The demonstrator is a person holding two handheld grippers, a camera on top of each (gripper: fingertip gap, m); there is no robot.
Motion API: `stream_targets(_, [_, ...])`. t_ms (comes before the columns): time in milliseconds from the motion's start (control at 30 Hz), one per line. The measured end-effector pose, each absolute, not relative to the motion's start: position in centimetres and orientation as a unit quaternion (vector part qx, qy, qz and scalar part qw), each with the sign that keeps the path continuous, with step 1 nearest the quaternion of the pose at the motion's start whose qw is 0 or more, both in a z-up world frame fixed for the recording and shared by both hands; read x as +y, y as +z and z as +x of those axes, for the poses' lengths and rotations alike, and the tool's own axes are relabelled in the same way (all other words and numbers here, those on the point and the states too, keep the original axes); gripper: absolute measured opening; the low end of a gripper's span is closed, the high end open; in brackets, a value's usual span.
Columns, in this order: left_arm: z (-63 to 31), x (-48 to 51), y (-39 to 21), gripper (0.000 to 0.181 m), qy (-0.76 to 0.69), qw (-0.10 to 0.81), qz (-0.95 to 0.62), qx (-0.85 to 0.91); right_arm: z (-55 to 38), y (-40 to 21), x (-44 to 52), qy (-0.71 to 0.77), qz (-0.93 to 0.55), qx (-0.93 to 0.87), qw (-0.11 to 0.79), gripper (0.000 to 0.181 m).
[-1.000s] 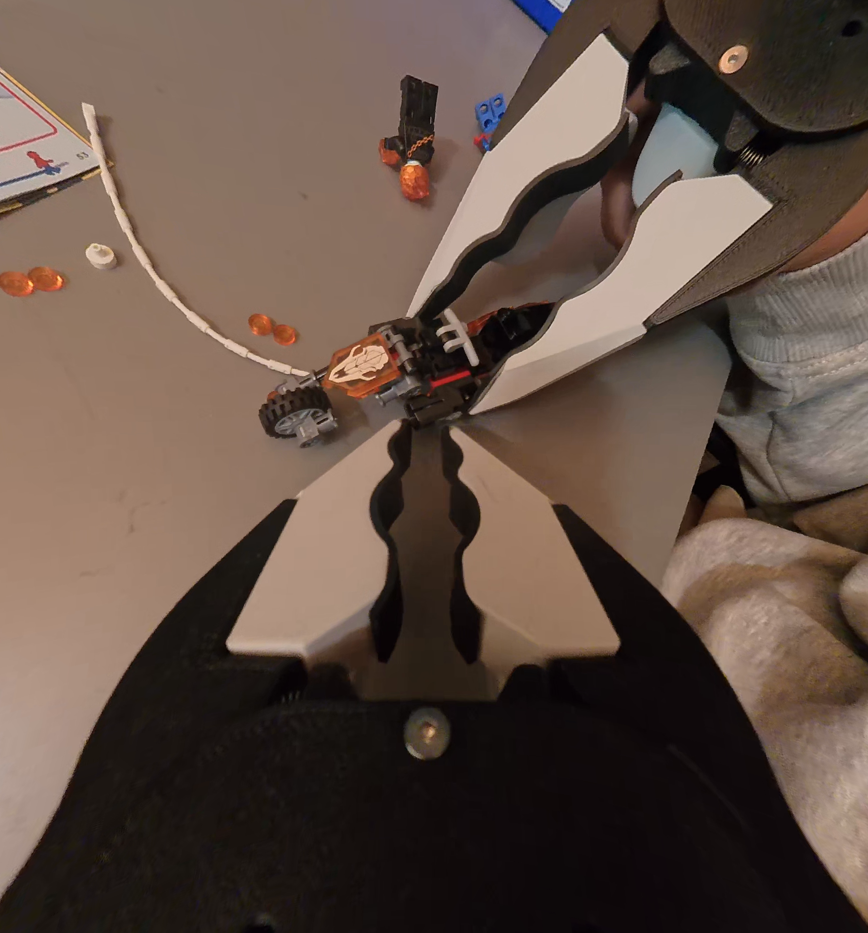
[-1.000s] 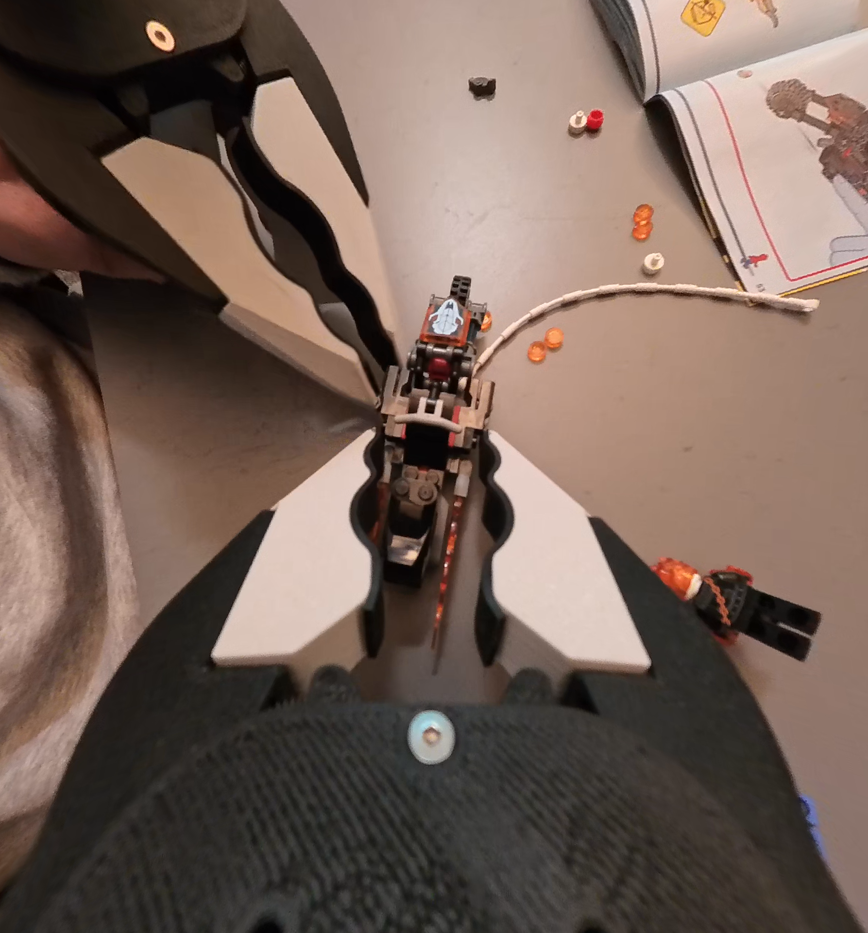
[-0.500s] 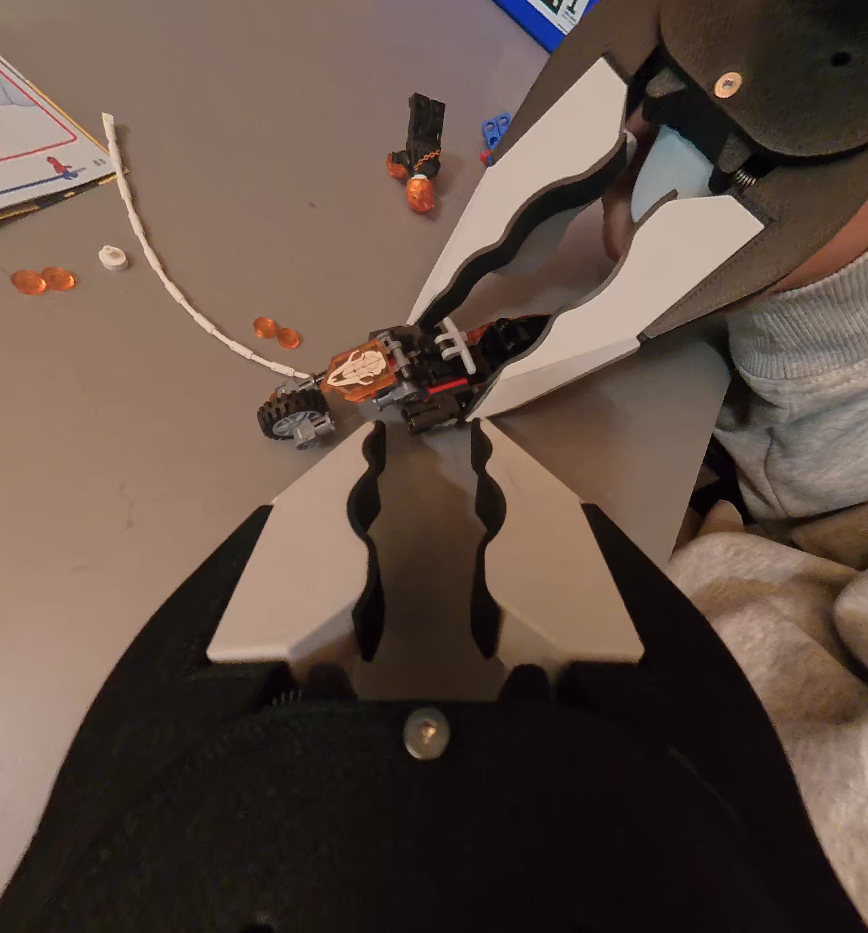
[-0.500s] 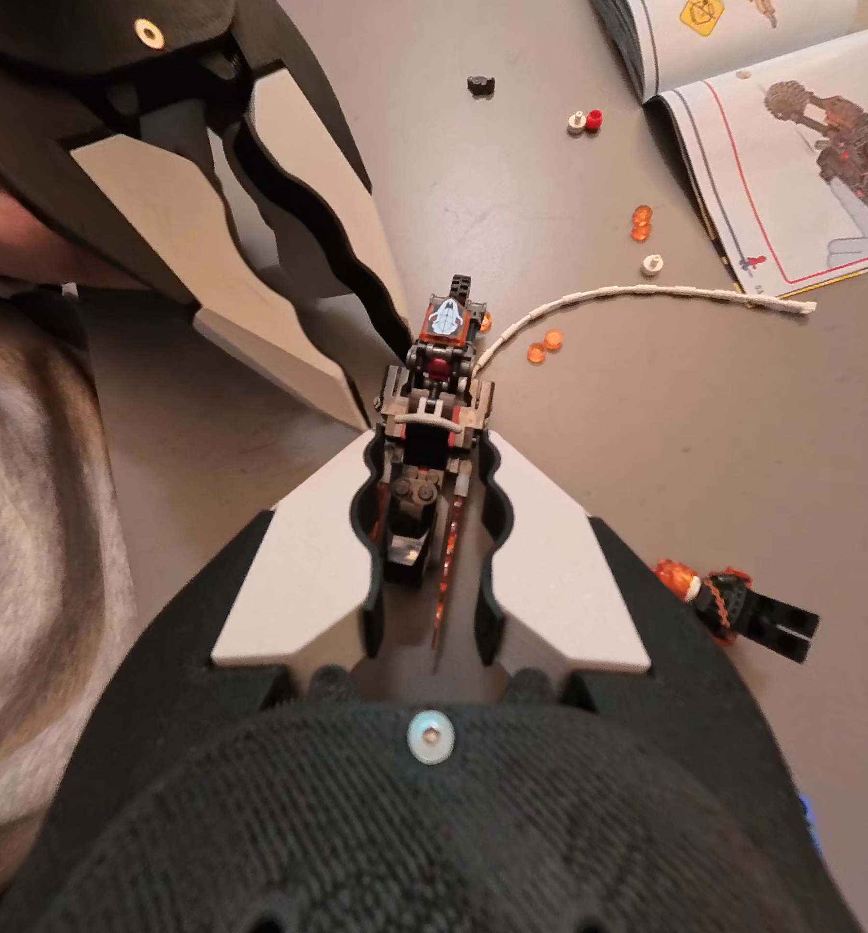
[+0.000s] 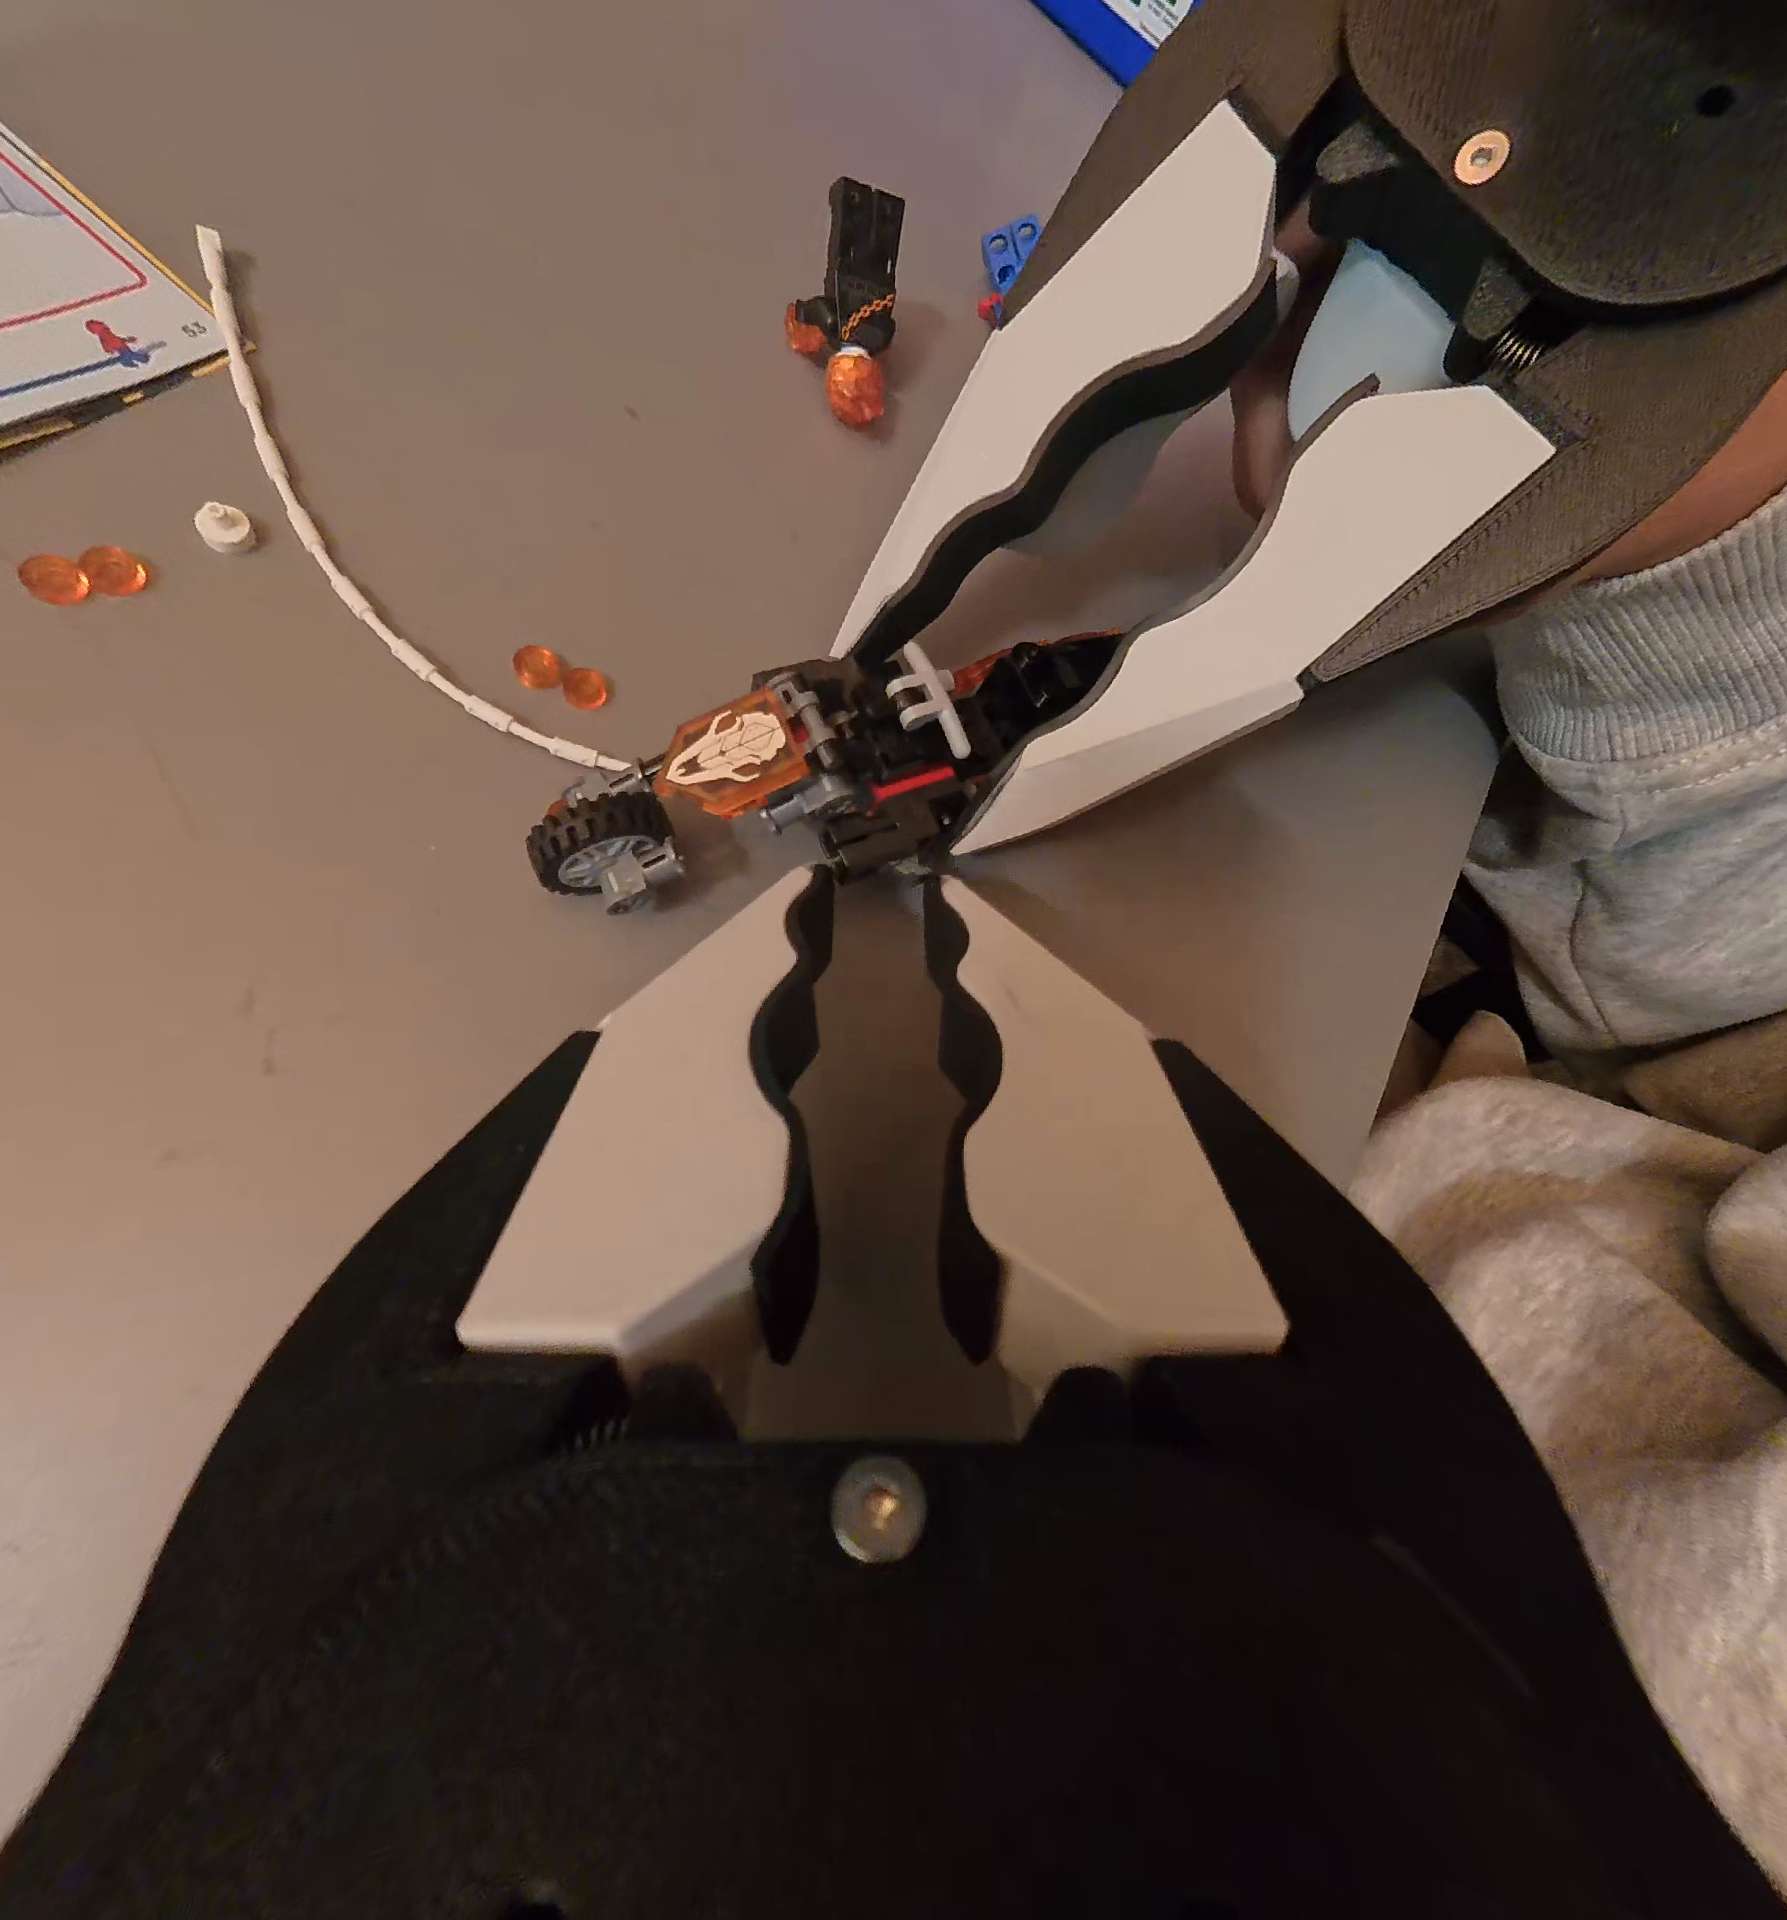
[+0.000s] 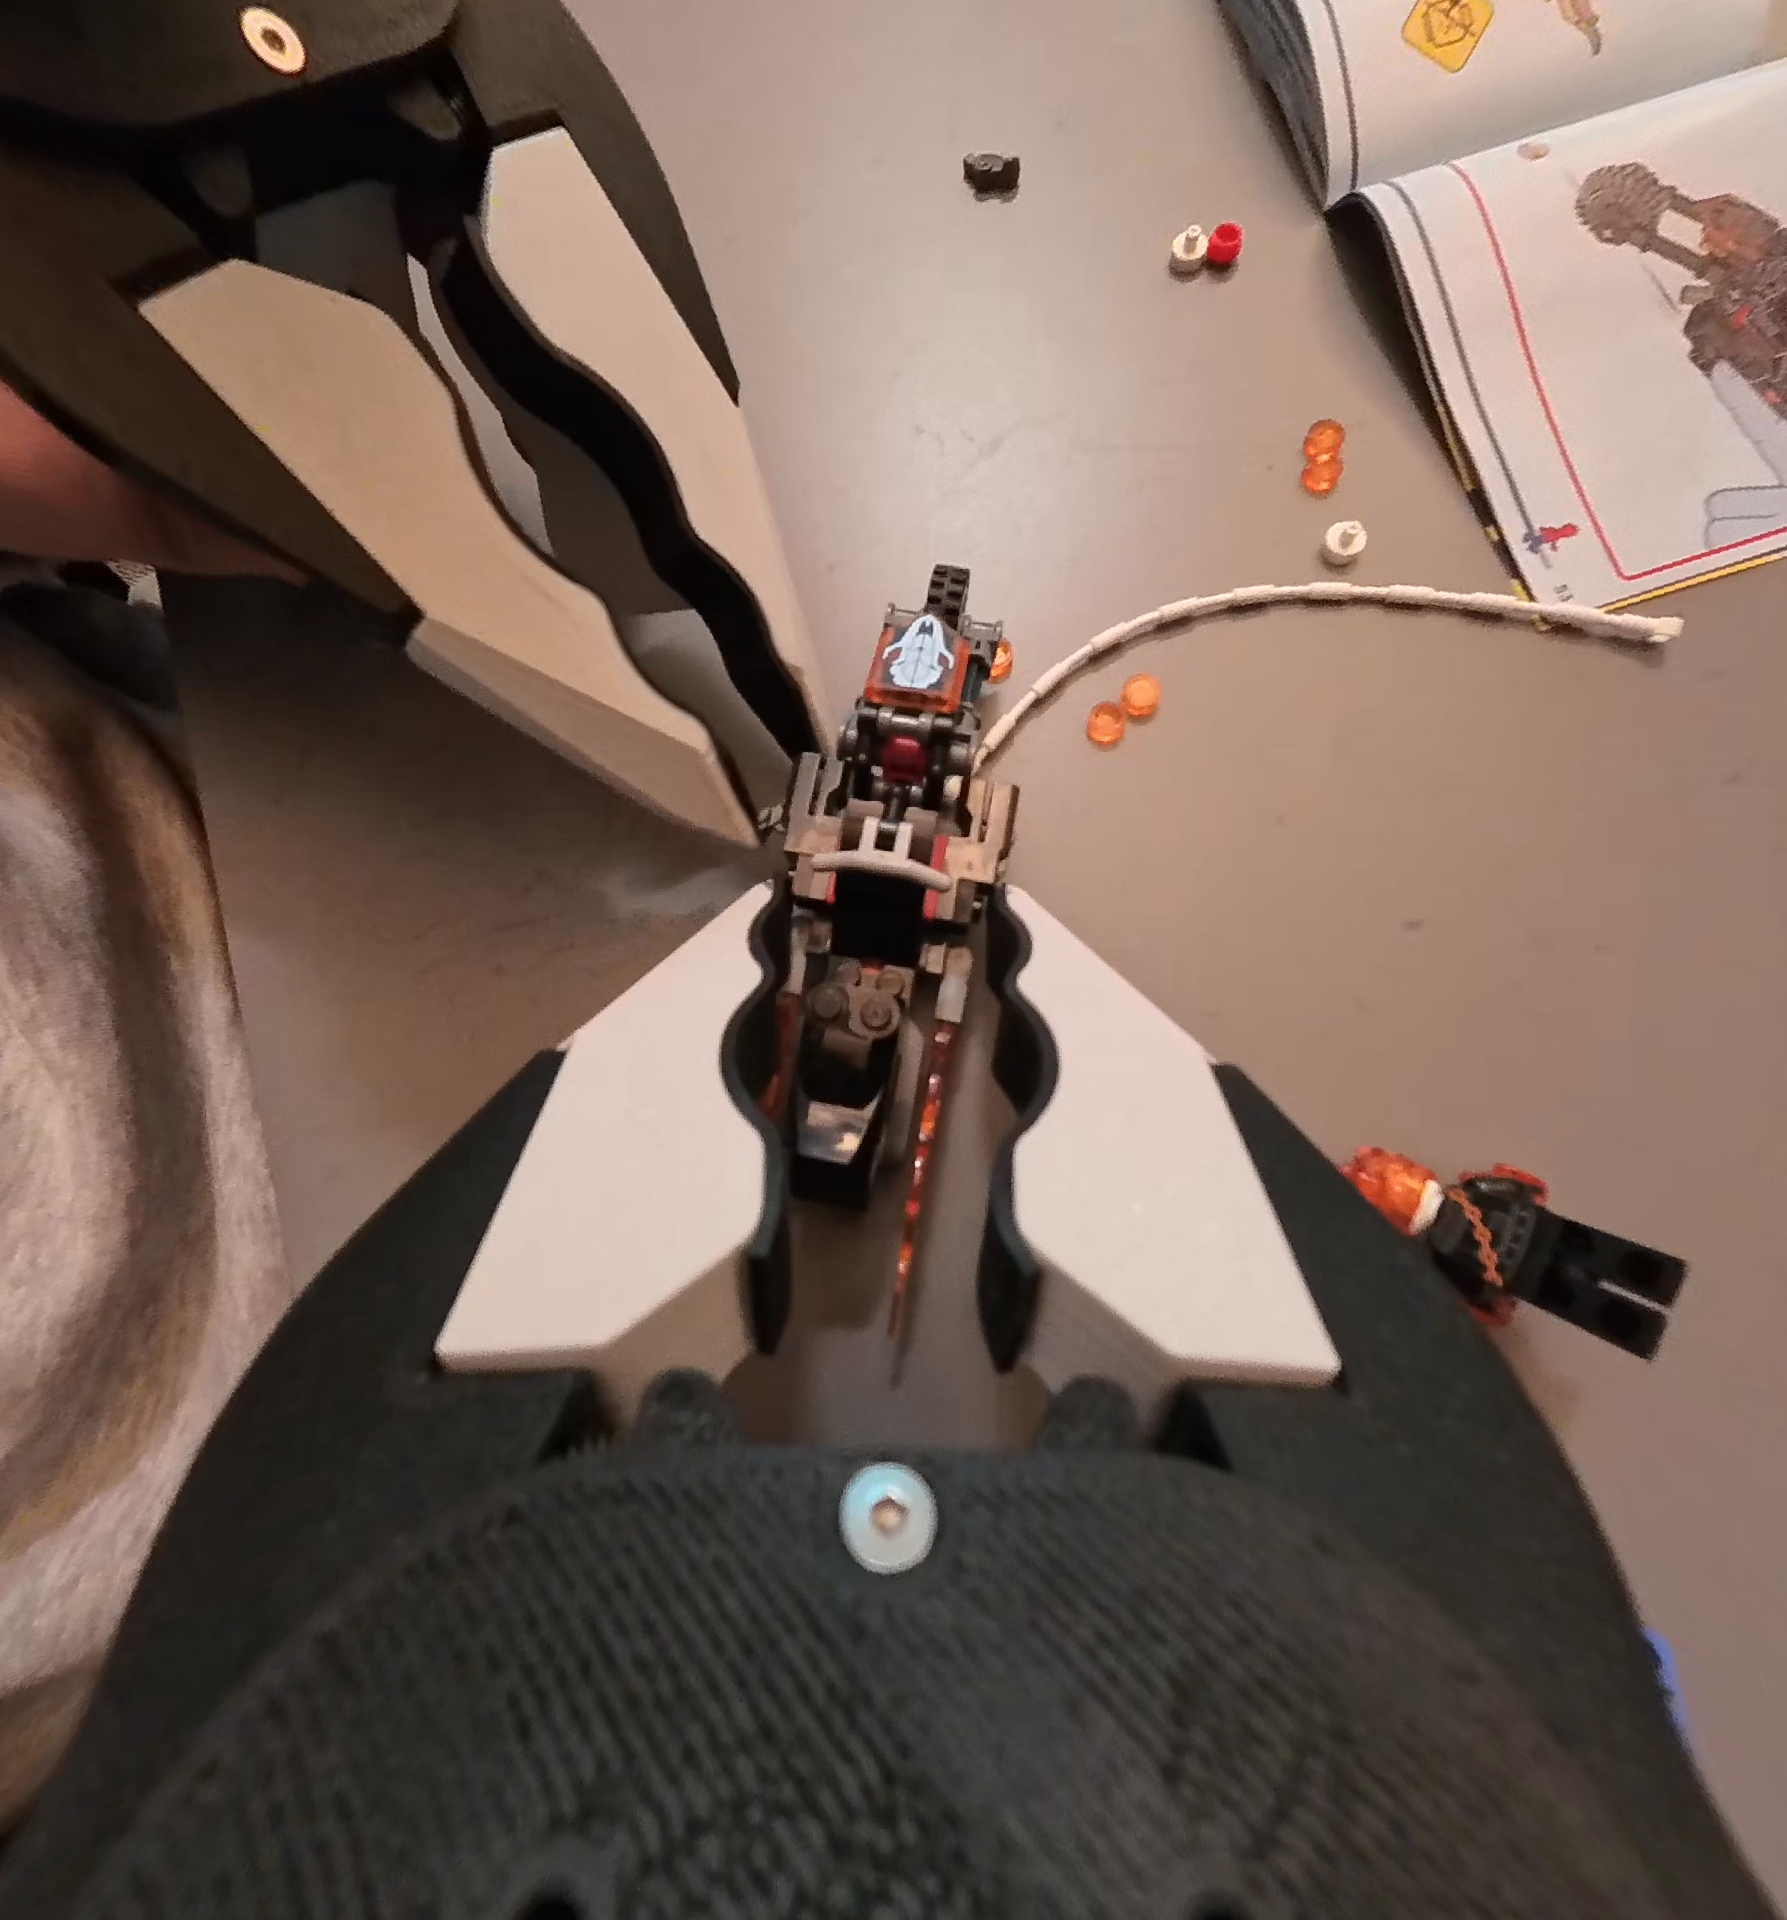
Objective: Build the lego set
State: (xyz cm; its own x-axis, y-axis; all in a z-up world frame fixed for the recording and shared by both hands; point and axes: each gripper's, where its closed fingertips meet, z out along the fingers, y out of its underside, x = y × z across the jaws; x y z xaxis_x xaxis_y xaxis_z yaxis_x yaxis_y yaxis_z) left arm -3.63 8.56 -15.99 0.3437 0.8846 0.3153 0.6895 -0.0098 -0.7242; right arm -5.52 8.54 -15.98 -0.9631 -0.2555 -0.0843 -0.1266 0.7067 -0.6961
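There were two grippers: the left [image 5: 876, 883] and the right [image 6: 884, 914]. One bike [image 5: 764, 769] stood on the table, and one minifigure [image 5: 853, 312] lay there. One white chain [image 5: 317, 530] curved across the table. Four orange studs showed, in two pairs: one pair [image 5: 560, 675] near the bike, another [image 5: 84, 575] farther off. Two white studs [image 6: 1343, 540] [image 6: 1189, 247], one red stud [image 6: 1224, 241], one small black piece [image 6: 992, 169], one blue piece [image 5: 1008, 249] and one booklet [image 6: 1637, 343] completed the count.

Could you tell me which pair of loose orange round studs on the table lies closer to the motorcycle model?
The pair beside the white chain's inner curve, just ahead of the motorcycle model's front wheel. The other pair lies farther off, near the instruction booklet and a white stud.
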Motion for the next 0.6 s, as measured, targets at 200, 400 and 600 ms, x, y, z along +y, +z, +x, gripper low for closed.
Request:
stream_targets(200, [-3.64, 8.09, -16.53, 0.004, 0.127, 0.403, -0.71, -0.563, -5.53, -15.95, 8.6, -0.37, -0.103, 0.919, 0.092, 0.036])
stream_targets(400, [-3.62, 8.51, -16.37, 0.018, 0.121, 0.415, -0.709, -0.557, -5.51, -15.95, 8.57, -0.37, -0.103, 0.918, 0.093, 0.036])
stream_targets(600, [-3.81, 8.44, -16.23, 0.022, 0.129, 0.416, -0.706, -0.558, -5.49, -15.94, 8.57, -0.37, -0.104, 0.919, 0.09, 0.036])
